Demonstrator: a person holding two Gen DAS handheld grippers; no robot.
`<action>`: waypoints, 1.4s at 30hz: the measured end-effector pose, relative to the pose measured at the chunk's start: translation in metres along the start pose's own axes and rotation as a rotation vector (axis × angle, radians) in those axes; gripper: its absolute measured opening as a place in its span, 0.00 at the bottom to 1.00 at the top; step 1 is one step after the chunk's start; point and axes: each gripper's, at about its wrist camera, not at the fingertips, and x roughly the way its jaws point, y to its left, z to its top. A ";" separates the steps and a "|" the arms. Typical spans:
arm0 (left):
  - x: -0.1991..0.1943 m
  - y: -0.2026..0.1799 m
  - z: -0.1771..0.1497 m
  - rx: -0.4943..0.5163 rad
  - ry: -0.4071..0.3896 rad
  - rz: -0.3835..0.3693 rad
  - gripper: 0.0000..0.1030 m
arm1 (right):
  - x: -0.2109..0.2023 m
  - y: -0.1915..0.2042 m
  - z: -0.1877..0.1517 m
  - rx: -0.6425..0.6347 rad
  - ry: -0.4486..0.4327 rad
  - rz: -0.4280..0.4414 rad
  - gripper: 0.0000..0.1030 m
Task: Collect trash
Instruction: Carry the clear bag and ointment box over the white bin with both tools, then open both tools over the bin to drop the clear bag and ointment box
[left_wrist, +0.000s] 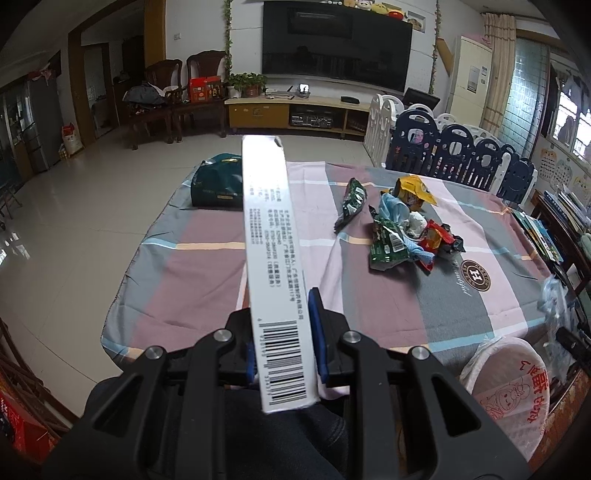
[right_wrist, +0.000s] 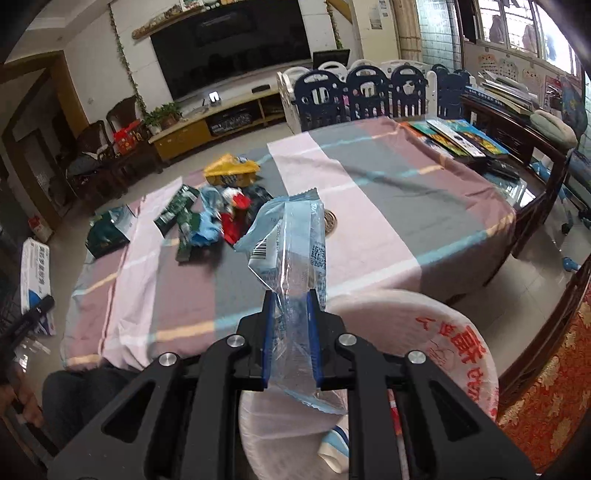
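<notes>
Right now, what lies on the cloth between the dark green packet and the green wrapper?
Nothing: in the left wrist view the cloth between green packet and green wrapper is bare; the held box only crosses the view.

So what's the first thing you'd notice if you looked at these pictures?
Each gripper grips a piece of trash: the left gripper pinches a long white box with a barcode, and the right gripper pinches a clear blue wrapper. Behind them, a colourful wrapper pile sits on the striped tablecloth.
</notes>
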 end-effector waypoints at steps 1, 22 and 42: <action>-0.001 -0.002 -0.001 -0.001 0.006 -0.025 0.23 | 0.005 -0.007 -0.009 -0.001 0.032 -0.023 0.17; 0.004 -0.221 -0.104 0.653 0.299 -0.640 0.33 | -0.023 -0.151 -0.030 0.475 0.036 -0.141 0.75; 0.015 -0.119 -0.049 0.323 -0.038 0.000 0.86 | 0.034 -0.097 -0.028 0.362 0.137 -0.062 0.75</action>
